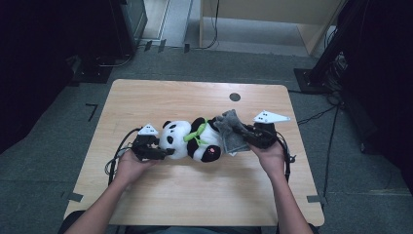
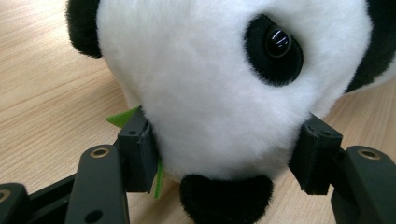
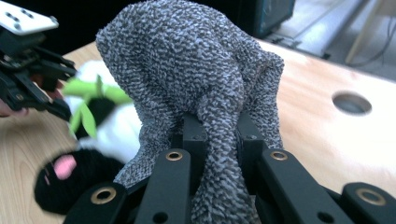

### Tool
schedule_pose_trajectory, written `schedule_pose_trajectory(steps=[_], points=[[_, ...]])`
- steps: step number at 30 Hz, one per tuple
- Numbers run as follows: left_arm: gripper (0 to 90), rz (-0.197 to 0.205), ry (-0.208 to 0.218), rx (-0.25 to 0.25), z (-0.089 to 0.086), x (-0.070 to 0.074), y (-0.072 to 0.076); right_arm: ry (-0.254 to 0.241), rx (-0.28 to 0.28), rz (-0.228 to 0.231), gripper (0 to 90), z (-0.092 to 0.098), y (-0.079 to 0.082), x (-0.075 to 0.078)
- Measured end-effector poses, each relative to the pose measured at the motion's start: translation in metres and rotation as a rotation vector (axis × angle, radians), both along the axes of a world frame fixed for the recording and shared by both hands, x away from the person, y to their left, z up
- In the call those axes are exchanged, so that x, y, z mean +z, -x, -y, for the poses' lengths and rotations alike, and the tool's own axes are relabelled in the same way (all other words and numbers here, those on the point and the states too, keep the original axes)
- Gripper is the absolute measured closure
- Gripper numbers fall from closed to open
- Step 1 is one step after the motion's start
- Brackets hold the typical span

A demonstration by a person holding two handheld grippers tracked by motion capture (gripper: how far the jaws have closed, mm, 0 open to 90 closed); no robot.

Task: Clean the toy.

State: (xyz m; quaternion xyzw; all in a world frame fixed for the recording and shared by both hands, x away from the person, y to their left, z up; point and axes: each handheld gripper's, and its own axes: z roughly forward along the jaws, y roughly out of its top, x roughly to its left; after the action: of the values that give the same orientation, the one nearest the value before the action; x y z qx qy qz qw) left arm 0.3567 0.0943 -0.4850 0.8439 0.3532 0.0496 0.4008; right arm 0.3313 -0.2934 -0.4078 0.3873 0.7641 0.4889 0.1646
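A black-and-white plush panda [image 1: 192,139] with green leaves at its neck lies on its side in the middle of the wooden table [image 1: 160,97]. My left gripper [image 1: 163,152] is shut on the panda's head [image 2: 210,93], one jaw pressing each side of the face. At the panda's far end, my right gripper [image 1: 243,134] is shut on a grey knitted cloth [image 1: 233,129], and a bunched fold of the cloth [image 3: 201,79] rises between its jaws. A black paw with a pink pad [image 3: 63,179] lies beside the cloth.
A round hole [image 1: 234,97] is cut in the table near its far edge. Cables trail from both grippers over the table's sides. Dark equipment stands on the grey floor beyond the table, with a wooden cabinet [image 1: 272,19] at the back.
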Motion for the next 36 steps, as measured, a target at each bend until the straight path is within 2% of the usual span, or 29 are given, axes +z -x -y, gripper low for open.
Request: schedule_pose_trajectory(steps=[4, 8, 9, 14, 17, 18, 20, 22, 24, 28, 31, 33, 36], points=[[36.0, 0.002, 0.000, 0.002, 0.000, 0.000, 0.000, 0.026, 0.045, 0.014, 79.8, -0.022, -0.012, 0.009], [36.0, 0.004, 0.000, 0.002, 0.000, 0.000, 0.001, 0.051, 0.082, 0.015, 79.8, -0.045, -0.022, 0.011], [36.0, 0.005, 0.001, 0.003, 0.000, 0.000, 0.001, 0.052, 0.088, 0.019, 79.8, -0.050, -0.025, 0.010], [36.0, 0.006, -0.003, 0.002, 0.000, 0.000, 0.001, 0.069, 0.128, -0.023, 79.8, -0.070, -0.032, -0.001], [36.0, 0.008, -0.006, -0.001, 0.000, 0.000, 0.001, 0.115, 0.146, -0.038, 79.8, -0.079, -0.032, -0.012], [36.0, 0.008, -0.009, -0.003, 0.000, 0.000, 0.001, 0.123, 0.148, -0.038, 79.8, -0.079, -0.032, -0.016], [36.0, 0.005, -0.003, 0.000, 0.000, 0.000, 0.001, 0.091, 0.148, -0.029, 79.8, -0.075, -0.032, -0.021], [36.1, 0.009, -0.006, -0.001, 0.001, 0.000, 0.001, 0.070, 0.149, -0.040, 79.8, -0.070, -0.032, -0.026], [36.1, 0.014, -0.013, -0.008, 0.001, 0.001, 0.002, 0.064, 0.155, -0.038, 79.8, -0.067, -0.030, -0.031], [36.1, 0.018, -0.013, -0.009, 0.002, 0.001, 0.002, 0.073, 0.155, -0.007, 79.9, -0.061, -0.023, -0.036], [36.1, 0.017, -0.010, -0.010, 0.001, 0.001, 0.002, 0.073, 0.155, -0.019, 79.9, -0.055, -0.022, -0.038], [36.0, 0.017, -0.011, -0.012, 0.001, 0.001, 0.002, 0.073, 0.153, -0.010, 80.0, -0.052, -0.020, -0.040], [36.0, 0.016, -0.010, -0.013, 0.001, 0.001, 0.001, 0.051, 0.143, -0.020, 80.0, -0.045, -0.018, -0.045]])
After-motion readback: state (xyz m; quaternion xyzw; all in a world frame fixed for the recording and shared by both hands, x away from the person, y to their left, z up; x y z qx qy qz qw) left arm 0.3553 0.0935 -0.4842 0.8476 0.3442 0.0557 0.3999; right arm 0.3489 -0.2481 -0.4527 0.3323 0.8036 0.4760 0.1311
